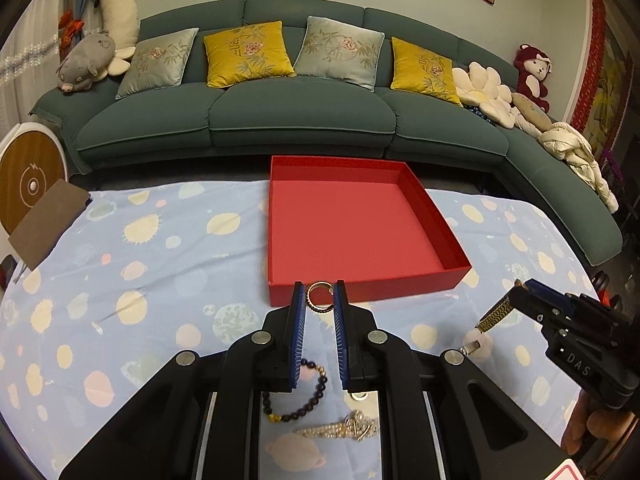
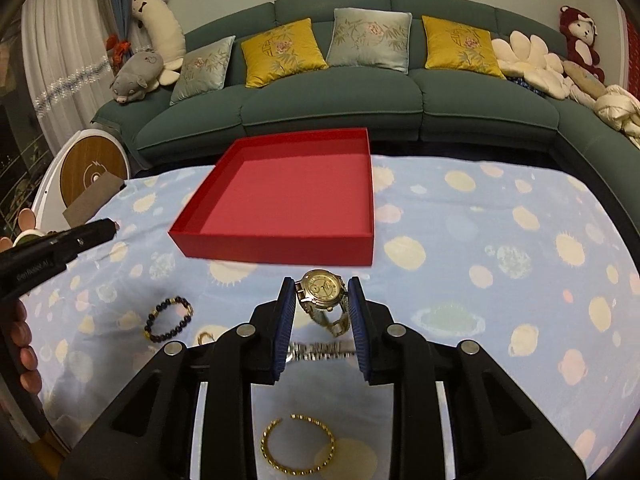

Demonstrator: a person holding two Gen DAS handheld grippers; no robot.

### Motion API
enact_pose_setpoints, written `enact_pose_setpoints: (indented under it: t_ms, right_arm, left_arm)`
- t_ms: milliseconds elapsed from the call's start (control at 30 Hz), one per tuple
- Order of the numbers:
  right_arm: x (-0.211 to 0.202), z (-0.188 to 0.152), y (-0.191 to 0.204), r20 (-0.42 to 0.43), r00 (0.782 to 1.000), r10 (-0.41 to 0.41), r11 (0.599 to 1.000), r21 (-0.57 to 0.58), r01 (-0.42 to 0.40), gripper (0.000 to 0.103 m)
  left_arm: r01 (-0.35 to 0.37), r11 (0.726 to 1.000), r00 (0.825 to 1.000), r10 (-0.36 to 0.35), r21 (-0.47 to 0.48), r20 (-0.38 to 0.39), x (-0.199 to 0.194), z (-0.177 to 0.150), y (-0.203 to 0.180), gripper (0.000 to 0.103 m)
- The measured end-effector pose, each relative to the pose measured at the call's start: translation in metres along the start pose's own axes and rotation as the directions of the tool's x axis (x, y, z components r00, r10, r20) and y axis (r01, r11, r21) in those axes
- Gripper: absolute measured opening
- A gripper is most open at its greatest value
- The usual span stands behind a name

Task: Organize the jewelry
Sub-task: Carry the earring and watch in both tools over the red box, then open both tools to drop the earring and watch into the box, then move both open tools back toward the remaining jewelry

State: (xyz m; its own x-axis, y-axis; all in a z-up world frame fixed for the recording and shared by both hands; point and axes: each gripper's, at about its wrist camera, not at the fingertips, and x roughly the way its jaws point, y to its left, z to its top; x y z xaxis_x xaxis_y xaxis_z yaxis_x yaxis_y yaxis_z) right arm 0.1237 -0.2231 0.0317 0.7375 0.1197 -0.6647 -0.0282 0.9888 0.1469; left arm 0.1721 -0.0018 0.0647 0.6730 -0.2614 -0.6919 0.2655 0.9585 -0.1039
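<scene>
The red box (image 1: 352, 224) sits open on the surface (image 1: 160, 248), nothing inside it. The left hand-held gripper (image 1: 319, 300) pinches a gold ring (image 1: 319, 298) just before the box's near wall. The right hand-held gripper (image 2: 322, 300) clamps a gold watch (image 2: 322, 292). A beaded bracelet (image 2: 170, 319) lies on the cloth.

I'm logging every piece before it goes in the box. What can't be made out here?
- Left wrist view: dark bead bracelet partly hidden by the left tool.
- Left wrist view: pearl piece, too blurred to identify.
- Right wrist view: silver band, ends hidden behind the right tool.
- Right wrist view: gold bangle, clasp too small.
</scene>
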Motion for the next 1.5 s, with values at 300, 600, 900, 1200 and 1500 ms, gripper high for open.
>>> enact_pose_setpoints:
  t_ms: [300, 600, 900, 1200, 1500]
  right_arm:
    - [0.051, 0.113, 0.010, 0.050, 0.998, 0.031, 0.999, -0.031, -0.029, 0.026]
    - [0.161, 0.155, 0.002, -0.034, 0.998, 0.050, 0.998, 0.042, -0.048, 0.026]
    - [0.211, 0.153, -0.006, -0.101, 0.994, 0.042, 0.998, 0.049, -0.038, 0.034]
    - [0.136, 0.149, -0.015, 0.051, 0.996, 0.069, 0.996, 0.050, -0.072, 0.047]
    - [-0.017, 0.076, -0.013, 0.125, 0.990, 0.061, 0.998, -0.035, -0.057, 0.058]
  left_arm:
    - [-0.003, 1.000, 1.000, 0.003, 0.030, 0.008, 0.072, 0.083, -0.010, 0.011]
    - [-0.013, 1.000, 0.997, 0.013, -0.009, -0.076, 0.176, 0.127, -0.003, 0.012]
    - [-0.010, 0.994, 0.990, -0.005, -0.106, -0.141, 0.220, 0.131, 0.011, 0.061]
    - [0.024, 0.992, 1.000, -0.026, -0.124, -0.015, 0.131, 0.122, 0.024, 0.061]
    - [-0.078, 0.995, 0.996, 0.080, -0.054, 0.027, -0.002, 0.039, 0.031, 0.061]
